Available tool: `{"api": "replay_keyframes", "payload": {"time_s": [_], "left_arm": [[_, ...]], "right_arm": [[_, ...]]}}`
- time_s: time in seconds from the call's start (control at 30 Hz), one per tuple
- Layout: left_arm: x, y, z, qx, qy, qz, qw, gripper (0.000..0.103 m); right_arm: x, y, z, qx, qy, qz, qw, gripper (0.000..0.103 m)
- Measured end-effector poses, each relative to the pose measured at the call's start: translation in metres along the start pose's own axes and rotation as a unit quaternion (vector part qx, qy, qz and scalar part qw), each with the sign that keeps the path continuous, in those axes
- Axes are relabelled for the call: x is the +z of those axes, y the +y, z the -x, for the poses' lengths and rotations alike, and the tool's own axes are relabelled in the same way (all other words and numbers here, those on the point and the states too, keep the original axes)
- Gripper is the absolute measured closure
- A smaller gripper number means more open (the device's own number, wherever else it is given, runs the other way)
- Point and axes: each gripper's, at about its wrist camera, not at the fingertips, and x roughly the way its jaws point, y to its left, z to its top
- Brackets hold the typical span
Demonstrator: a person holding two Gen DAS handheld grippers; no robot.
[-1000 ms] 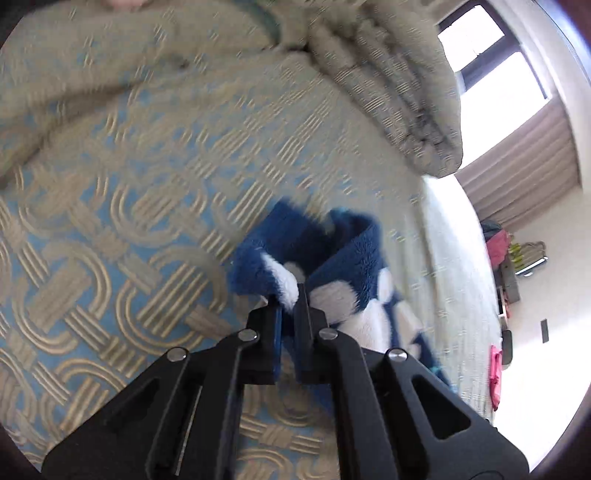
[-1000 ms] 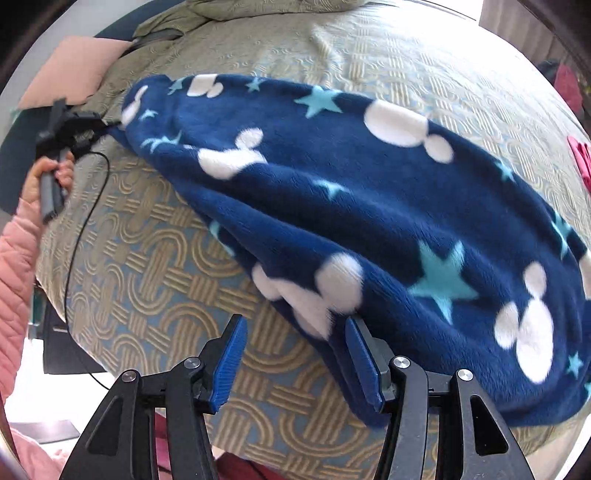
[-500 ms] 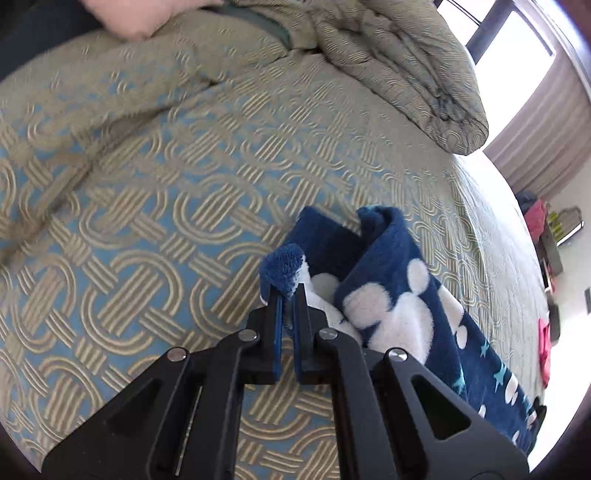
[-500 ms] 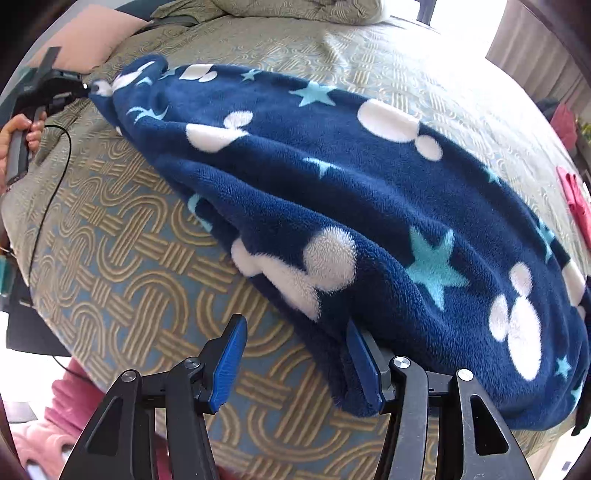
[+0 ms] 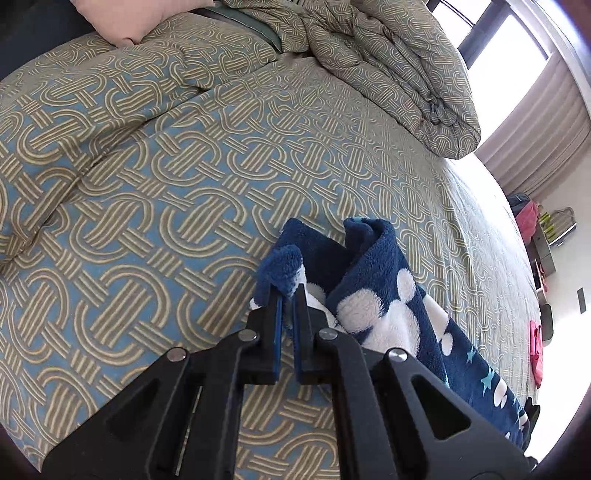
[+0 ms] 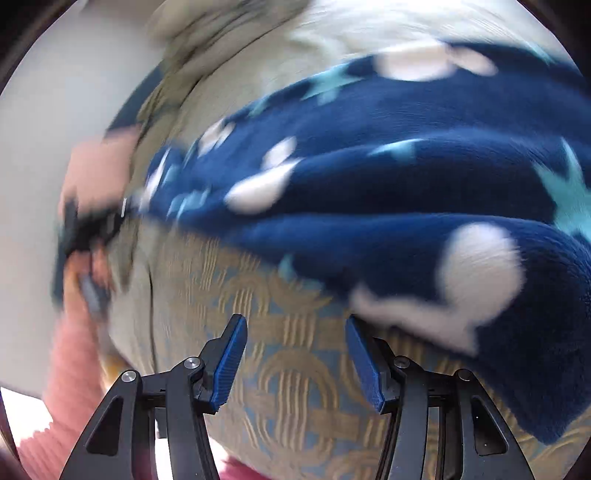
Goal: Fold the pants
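From the left wrist view, a bed (image 5: 155,206) covered in a blue-and-tan interlocking-loop spread fills the frame, with a bunched duvet (image 5: 399,74) of the same print at its far side, a pink pillow (image 5: 122,18) at the top edge, and a bright window with curtains (image 5: 543,122) to the right. The left gripper (image 5: 287,295) is clenched on a corner of the navy fleece pants (image 5: 388,291), whose length runs away to the lower right across the bed until the frame cuts it off. The right wrist view is heavily motion-blurred; the pants (image 6: 388,155) lie across the spread, long axis left to right. The right gripper (image 6: 295,354) is released, jaws wide apart, its right finger just beside the fleece edge.
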Motion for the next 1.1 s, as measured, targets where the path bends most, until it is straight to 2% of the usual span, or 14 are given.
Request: {"api": "replay_keyframes", "payload": {"time_s": [0.07,0.1,0.23,0.3,0.4,0.6,0.7,0.77,0.87,0.9,0.97,1.0,1.07,1.1], "left_arm": [[-0.001,0.001,-0.001,-0.001,0.001,0.004,1.0,0.097],[-0.002,0.002,-0.001,-0.001,0.001,0.005,1.0,0.097],[-0.002,0.002,0.0,-0.004,0.0,0.002,1.0,0.097],[-0.003,0.003,0.002,-0.005,0.0,0.002,1.0,0.097],[-0.005,0.004,0.011,-0.009,-0.006,-0.004,0.9999,0.097],[-0.018,0.001,0.06,-0.002,-0.033,-0.034,0.9989,0.097],[-0.033,0.008,0.087,0.01,-0.041,-0.054,0.9976,0.096],[-0.046,0.021,0.092,0.024,-0.03,-0.054,0.9978,0.095],[-0.069,0.051,0.08,0.06,0.005,-0.035,0.9976,0.092],[-0.076,0.063,0.077,0.076,0.011,-0.023,0.9968,0.091],[-0.084,0.084,0.081,0.129,0.004,-0.005,0.9916,0.091],[-0.085,0.096,0.086,0.136,-0.001,0.012,0.9907,0.091],[-0.085,0.109,0.099,0.111,-0.015,0.045,0.9927,0.091],[-0.083,0.11,0.105,0.098,-0.024,0.048,0.9937,0.091]], "right_arm": [[0.001,-0.014,-0.003,0.024,-0.029,-0.096,0.995,0.046],[0.0,-0.015,-0.004,0.021,-0.043,-0.116,0.992,0.046],[-0.001,0.009,-0.012,-0.045,-0.089,-0.097,0.99,0.048],[0.003,0.023,-0.018,-0.091,-0.079,-0.057,0.991,0.084],[0.006,0.029,-0.006,-0.089,-0.057,-0.036,0.994,0.09],[-0.001,0.057,0.032,-0.068,-0.043,0.006,0.997,0.091],[-0.002,0.06,0.033,-0.08,-0.017,0.026,0.996,0.09],[-0.006,0.055,0.017,-0.096,0.024,0.037,0.994,0.087],[-0.024,0.034,-0.022,-0.125,0.166,0.027,0.978,0.084],[-0.03,0.029,-0.028,-0.125,0.192,0.026,0.973,0.085],[-0.041,0.031,-0.022,-0.124,0.201,0.064,0.97,0.085],[-0.043,0.039,-0.016,-0.136,0.198,0.099,0.966,0.084],[-0.044,0.056,0.0,-0.151,0.173,0.163,0.96,0.081],[-0.04,0.066,0.009,-0.158,0.155,0.196,0.955,0.076]]}}
